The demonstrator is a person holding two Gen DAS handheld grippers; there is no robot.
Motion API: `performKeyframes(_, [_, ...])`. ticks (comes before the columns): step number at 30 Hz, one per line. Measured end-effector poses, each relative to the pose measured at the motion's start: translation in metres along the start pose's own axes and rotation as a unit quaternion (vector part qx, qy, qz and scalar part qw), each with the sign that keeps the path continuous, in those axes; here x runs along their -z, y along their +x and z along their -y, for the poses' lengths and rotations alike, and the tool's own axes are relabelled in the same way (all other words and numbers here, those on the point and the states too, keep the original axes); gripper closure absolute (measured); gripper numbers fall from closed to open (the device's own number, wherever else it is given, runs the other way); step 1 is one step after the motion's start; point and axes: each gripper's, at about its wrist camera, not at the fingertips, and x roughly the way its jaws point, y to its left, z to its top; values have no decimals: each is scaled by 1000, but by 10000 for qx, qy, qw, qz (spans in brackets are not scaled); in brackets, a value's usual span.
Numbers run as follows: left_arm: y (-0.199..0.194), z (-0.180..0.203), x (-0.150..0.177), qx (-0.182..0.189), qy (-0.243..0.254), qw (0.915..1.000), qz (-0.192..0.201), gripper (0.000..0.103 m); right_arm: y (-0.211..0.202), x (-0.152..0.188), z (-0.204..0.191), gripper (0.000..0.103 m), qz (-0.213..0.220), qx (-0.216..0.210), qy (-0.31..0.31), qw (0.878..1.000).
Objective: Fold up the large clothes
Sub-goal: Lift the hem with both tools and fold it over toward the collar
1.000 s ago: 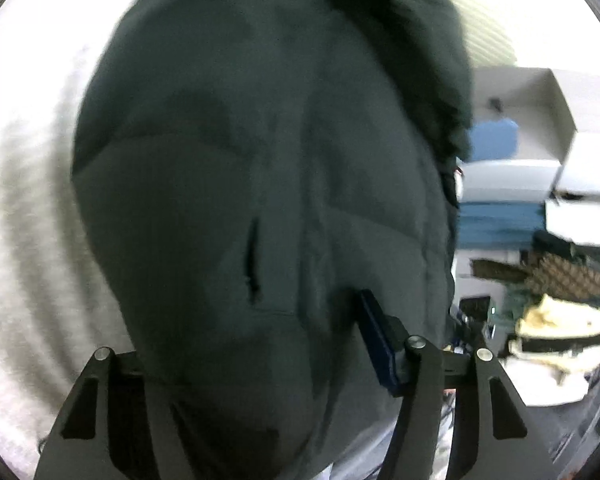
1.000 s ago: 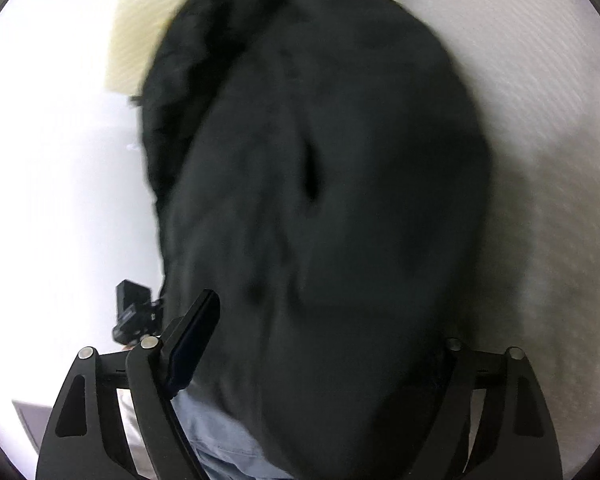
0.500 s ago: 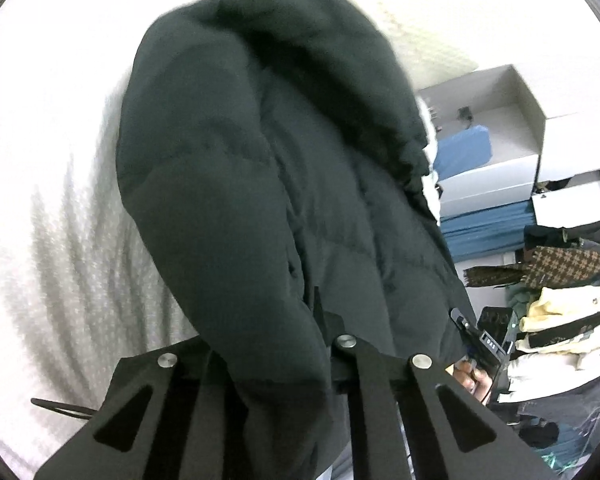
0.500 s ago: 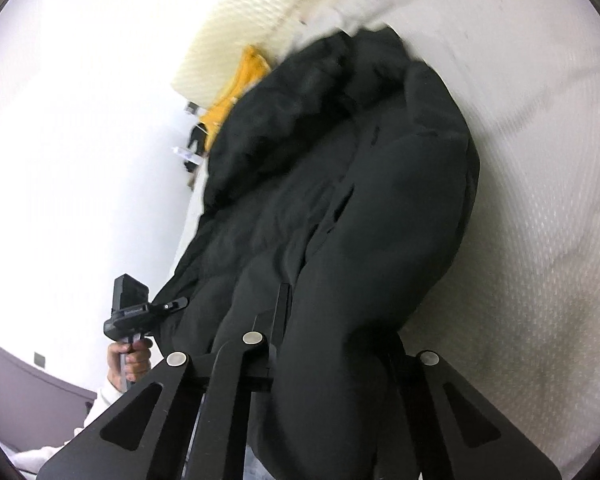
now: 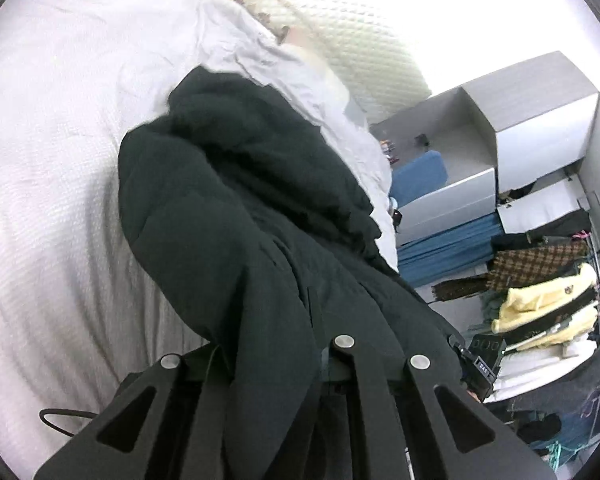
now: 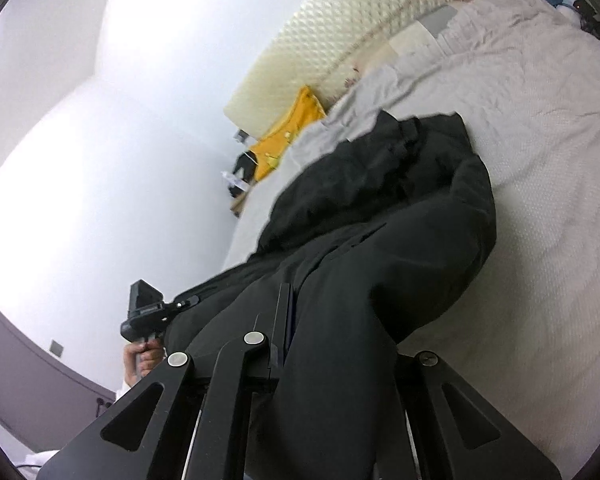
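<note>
Claw tips buried in fabric; left claw (image 5: 320, 344) & right claw (image 6: 296, 320) prob. clamped on puffy black coat (image 5: 236, 216), far end on bed (image 5: 52, 160).

A home bedroom: a bed (image 6: 540, 208) with a white textured cover and rumpled sheet, a cream quilted headboard (image 6: 340, 28), plain white walls, grey open storage boxes (image 5: 540, 120), and stacked folded clothes (image 5: 540, 308) on a wire rack.
</note>
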Motion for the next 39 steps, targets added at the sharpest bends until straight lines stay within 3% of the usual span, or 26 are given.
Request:
performKeyframes(9, [-67, 26, 55, -61, 95, 9999, -64, 97, -46, 48, -47, 95, 24, -20, 53, 10000])
performKeyframes(13, [-77, 42, 80, -70, 156, 9998, -108, 96, -63, 62, -58, 95, 50, 32, 135, 9999])
performKeyframes(18, [-81, 43, 86, -182, 51, 9994, -298, 96, -71, 68, -65, 94, 80, 124, 232, 9996])
performKeyframes(24, [-54, 53, 53, -248, 29, 9993, -278, 95, -63, 42, -59, 93, 179, 61, 286, 9994])
performKeyframes(31, [-9, 59, -18, -590, -492, 9968, -220, 93, -18, -44, -23, 93, 332, -49, 850, 9958])
performKeyframes(36, [35, 55, -70, -924, -872, 9918, -122, 90, 31, -106, 21, 92, 275, 93, 1266, 9915])
performKeyframes(39, [64, 44, -95, -1010, -1148, 9881, -169, 89, 56, -124, 56, 92, 295, 308, 1765, 9834])
